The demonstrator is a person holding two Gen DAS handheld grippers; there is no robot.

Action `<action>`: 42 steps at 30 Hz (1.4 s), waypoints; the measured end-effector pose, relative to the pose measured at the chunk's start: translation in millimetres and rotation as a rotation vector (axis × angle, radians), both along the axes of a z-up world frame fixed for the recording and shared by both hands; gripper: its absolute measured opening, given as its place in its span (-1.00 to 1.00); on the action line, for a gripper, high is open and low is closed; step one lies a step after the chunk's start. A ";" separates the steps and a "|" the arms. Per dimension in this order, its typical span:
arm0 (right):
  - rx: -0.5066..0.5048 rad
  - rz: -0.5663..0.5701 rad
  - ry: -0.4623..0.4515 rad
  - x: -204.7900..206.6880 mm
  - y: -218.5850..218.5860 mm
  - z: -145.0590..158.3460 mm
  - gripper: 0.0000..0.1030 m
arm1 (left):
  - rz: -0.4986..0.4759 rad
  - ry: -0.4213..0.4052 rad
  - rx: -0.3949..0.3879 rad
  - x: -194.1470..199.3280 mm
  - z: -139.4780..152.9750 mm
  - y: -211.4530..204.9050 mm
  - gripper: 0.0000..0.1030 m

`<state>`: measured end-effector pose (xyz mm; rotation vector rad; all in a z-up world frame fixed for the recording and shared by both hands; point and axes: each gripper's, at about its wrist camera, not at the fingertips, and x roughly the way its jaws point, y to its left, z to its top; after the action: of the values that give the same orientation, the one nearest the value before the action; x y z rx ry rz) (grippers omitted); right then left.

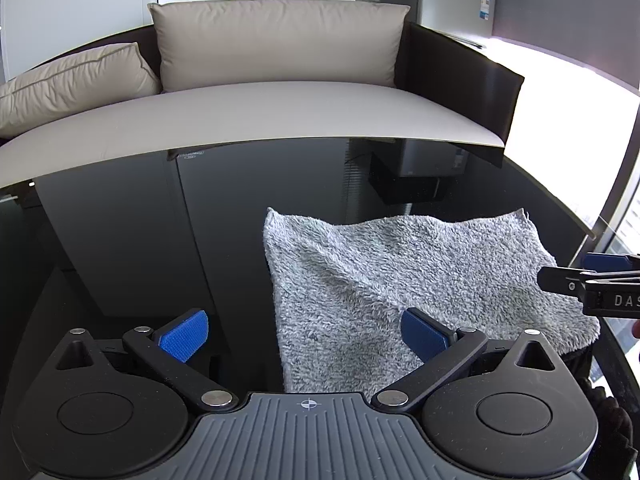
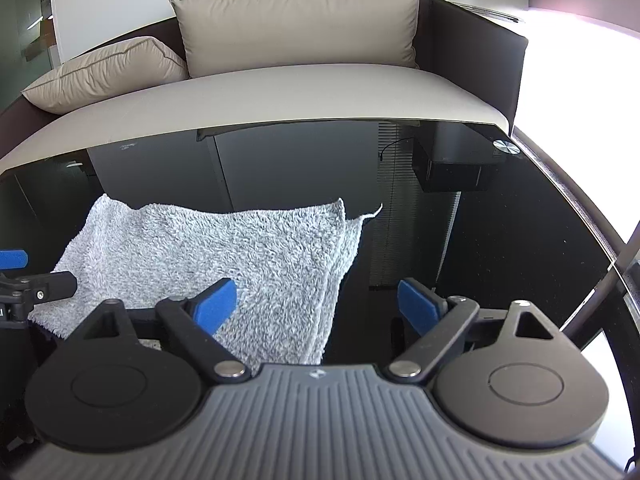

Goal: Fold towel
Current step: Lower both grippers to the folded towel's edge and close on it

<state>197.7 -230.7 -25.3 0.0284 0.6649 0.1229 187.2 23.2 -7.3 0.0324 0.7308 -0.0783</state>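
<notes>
- The grey fleece towel (image 1: 408, 280) lies on the black glass bench (image 1: 140, 240), already doubled over: in the right wrist view two layered edges show along its right side, with one loose corner poking out past the top layer at the far right.
- My left tool (image 1: 306, 334) is spread wide and holds nothing. The towel's left edge runs away from me between its two fingers, so one blue pad (image 1: 424, 334) sits over the cloth and the other over bare glass.
- My right tool (image 2: 318, 304) is spread wide too, empty. It mirrors the left: the towel's right edge passes between its fingers, left pad (image 2: 216, 306) over the towel, right pad over bare bench.
- So the towel lies between my two tools, slightly ahead of both, its near edge closest to me.
- Its long axis looks to run left to right, tool to tool.
- I judge both tools equally near, each placed to close on its own near corner.
</notes>
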 end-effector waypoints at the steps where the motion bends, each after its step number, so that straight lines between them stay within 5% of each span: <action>1: 0.006 -0.005 0.002 -4.8 -0.7 -0.3 0.78 | 0.002 0.003 -0.009 -2.1 0.2 0.9 0.98; 16: 0.089 -0.077 0.005 -53.1 -12.6 -1.0 0.78 | 0.046 0.005 -0.082 -27.1 1.4 8.5 0.95; 24: 0.094 -0.078 -0.001 -58.7 -12.4 -2.3 0.75 | 0.039 0.013 -0.085 -31.1 -1.7 7.4 0.74; 42: 0.069 -0.071 0.013 -64.1 0.7 -1.3 -0.59 | 0.001 0.018 -0.063 -36.3 -4.6 -5.5 -0.38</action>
<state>133.7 -230.0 -26.6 0.1194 0.6716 0.0771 150.9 17.7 -11.9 -0.0292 0.7455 -0.1010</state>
